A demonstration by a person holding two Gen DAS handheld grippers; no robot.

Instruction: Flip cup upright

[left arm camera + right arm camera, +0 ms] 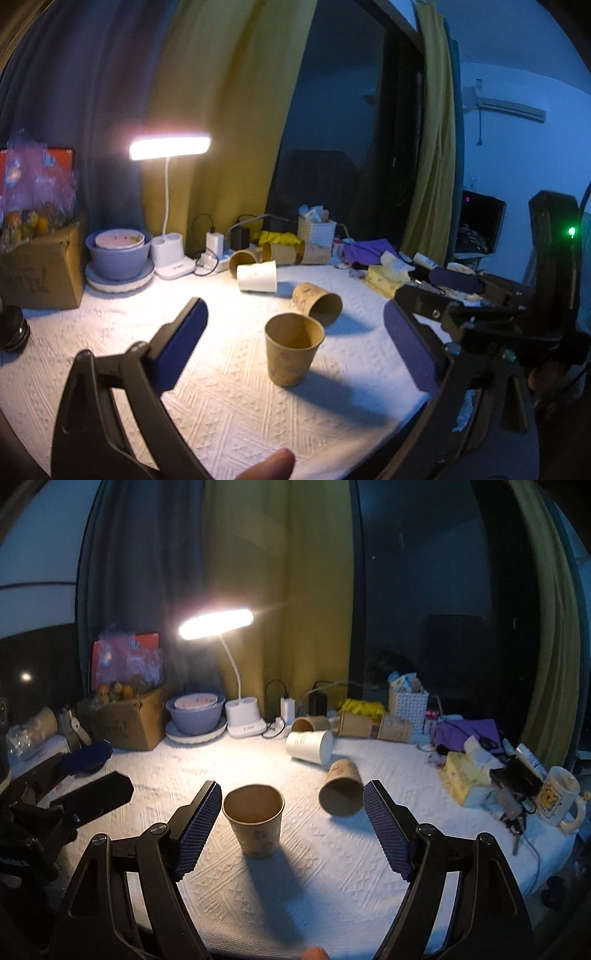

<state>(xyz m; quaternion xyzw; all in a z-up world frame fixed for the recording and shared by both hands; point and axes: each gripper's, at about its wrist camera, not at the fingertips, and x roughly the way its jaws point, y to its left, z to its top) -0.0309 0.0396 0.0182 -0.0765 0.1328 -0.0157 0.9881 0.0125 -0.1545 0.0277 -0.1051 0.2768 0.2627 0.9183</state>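
Observation:
A brown paper cup [293,349] [255,821] stands upright on the white textured cloth [221,387] [314,886]. Behind it a second brown cup [317,303] [341,787] lies on its side, mouth toward me. A white cup [257,277] [309,746] lies on its side further back. My left gripper [295,332] is open and empty around the upright cup without touching it. My right gripper [293,810] is open and empty; the upright cup stands just inside its left finger [197,827]. The right gripper also shows at the right edge of the left wrist view [480,306].
A lit desk lamp [218,622] [170,146], stacked bowls [195,716] [119,254], a cardboard box [129,716] [40,269], chargers and several more lying brown cups [354,723] [280,253] line the back. Tissues [469,771], a mug [557,799] and clutter sit at the right edge.

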